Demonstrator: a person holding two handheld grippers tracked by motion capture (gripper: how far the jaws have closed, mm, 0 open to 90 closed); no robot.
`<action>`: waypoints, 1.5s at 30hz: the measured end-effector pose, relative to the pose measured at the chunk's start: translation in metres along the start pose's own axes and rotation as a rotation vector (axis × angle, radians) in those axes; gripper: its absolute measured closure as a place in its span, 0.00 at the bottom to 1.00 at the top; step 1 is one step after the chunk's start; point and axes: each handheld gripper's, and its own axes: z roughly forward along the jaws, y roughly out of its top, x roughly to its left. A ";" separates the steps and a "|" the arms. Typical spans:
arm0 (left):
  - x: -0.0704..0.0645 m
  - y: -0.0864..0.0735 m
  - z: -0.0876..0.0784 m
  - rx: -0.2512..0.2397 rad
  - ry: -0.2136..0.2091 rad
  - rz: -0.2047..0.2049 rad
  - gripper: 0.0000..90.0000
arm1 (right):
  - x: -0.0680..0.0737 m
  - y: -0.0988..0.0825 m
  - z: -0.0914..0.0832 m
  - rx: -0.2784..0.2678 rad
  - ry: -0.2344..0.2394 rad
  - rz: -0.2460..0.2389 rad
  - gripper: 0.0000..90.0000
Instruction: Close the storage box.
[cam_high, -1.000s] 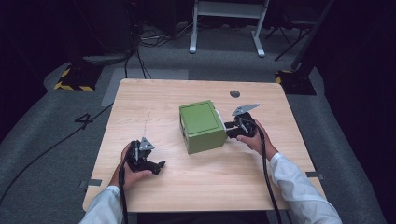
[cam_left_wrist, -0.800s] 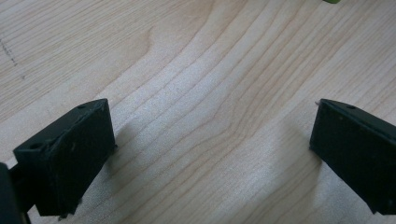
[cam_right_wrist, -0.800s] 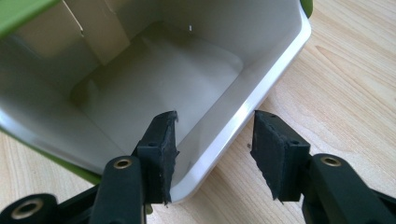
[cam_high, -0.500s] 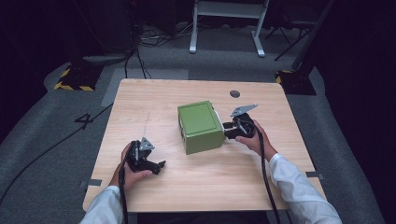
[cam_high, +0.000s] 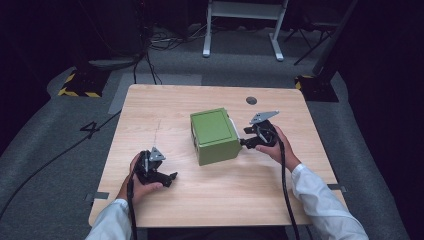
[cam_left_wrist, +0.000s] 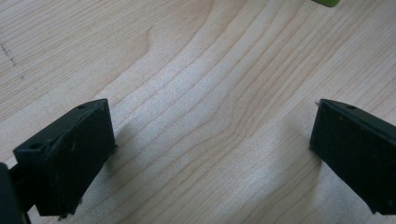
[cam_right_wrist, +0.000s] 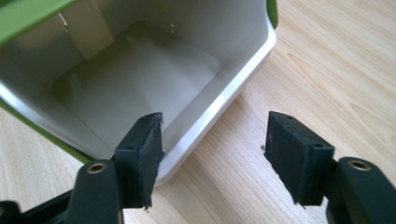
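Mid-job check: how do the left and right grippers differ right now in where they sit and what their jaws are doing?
The left gripper sits near the table's front-left, away from the green box; the right gripper is right at the box's side.

The left gripper's jaws frame bare wood; the right gripper's jaws straddle the box's white rim, one jaw in front of its open interior, the other outside.

Both are open, hand-held, gripping nothing.

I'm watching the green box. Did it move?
Yes. The green box slid slightly left, away from the dark round hole in the table.
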 end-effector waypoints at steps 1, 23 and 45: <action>0.000 0.000 0.000 0.000 0.000 0.000 0.00 | 0.000 0.000 -0.001 0.000 0.000 -0.001 0.41; -0.002 -0.002 -0.002 0.002 0.013 -0.004 0.01 | 0.004 -0.004 -0.035 0.045 -0.141 -0.107 0.26; -0.001 -0.002 -0.002 0.001 0.004 0.001 0.01 | 0.007 -0.038 -0.082 0.049 -0.215 -0.135 0.22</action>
